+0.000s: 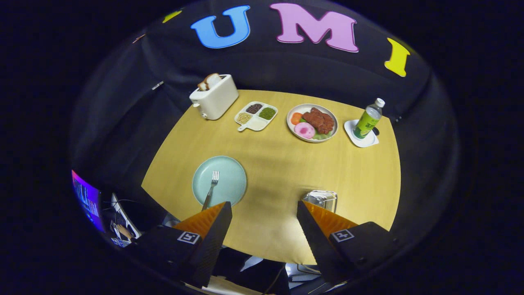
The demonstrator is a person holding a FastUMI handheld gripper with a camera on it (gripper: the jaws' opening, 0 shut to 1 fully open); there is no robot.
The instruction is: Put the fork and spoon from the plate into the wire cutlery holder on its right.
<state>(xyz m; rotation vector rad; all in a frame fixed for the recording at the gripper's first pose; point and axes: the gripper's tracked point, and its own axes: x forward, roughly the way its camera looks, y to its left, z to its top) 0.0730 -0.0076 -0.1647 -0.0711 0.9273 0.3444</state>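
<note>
The slim metal fork was seen lying on the round pale-green plate, just ahead of the left finger, its long axis running nearly straight away from the tool, tines far. No spoon could be made out. The gripper was held spread wide, grasping nothing. The silver wire cutlery holder stood just beyond the right finger.
</note>
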